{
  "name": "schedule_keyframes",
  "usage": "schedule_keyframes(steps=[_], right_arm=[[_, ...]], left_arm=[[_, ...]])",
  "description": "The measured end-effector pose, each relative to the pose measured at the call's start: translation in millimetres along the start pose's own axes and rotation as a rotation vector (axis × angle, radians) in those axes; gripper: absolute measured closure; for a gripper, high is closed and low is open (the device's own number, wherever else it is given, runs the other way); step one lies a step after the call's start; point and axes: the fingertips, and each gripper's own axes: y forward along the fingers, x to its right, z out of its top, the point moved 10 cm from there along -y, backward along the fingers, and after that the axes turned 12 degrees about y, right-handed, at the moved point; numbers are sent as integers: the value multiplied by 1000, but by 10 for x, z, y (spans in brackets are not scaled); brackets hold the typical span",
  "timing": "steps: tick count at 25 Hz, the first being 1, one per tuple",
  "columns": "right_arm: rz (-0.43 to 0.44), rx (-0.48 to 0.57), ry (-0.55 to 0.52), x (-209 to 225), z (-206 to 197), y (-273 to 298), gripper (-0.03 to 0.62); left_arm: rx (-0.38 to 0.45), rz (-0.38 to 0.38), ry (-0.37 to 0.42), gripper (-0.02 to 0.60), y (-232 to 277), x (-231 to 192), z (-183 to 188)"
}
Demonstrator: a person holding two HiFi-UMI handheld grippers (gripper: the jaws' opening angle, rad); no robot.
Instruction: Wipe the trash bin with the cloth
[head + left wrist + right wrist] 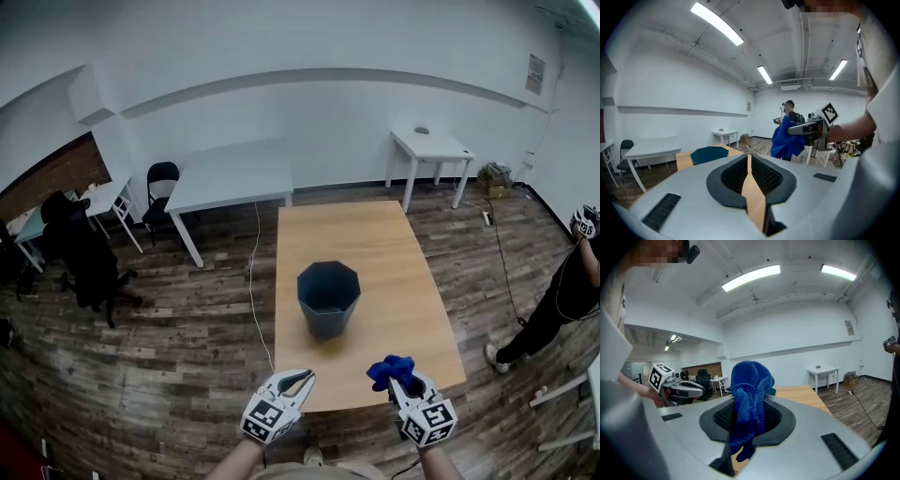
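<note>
A dark blue-grey octagonal plastic trash bin [328,298] stands upright in the middle of the light wooden table [375,234]. The right gripper [405,384] clamps a bunched blue knitted cloth [749,390] above the table's near edge. The left gripper [749,161] has closed, empty jaws.

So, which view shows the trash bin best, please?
The head view: the whole trash bin stands open on the table. The left gripper view catches only its rim; in the right gripper view the cloth hides nearly all.
</note>
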Motion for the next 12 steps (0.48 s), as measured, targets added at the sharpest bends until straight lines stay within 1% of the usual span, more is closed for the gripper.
schedule_keyframes(steps=[3,5,7,12], right_arm=[[-11,8,7,-5,-4,196,517],[-15,1,11,10,-12,266,517],[-21,-5,10,49,10,311,517],[-23,-10,18,179,74,502,517]], left_arm=[[-3,-15,35,563,83,-188,-50],[-4,-25,35,560,149,-260,-60],[-6,-36,33,547,227,-305,-46],[-36,-61,62,511,451,-435,-55]])
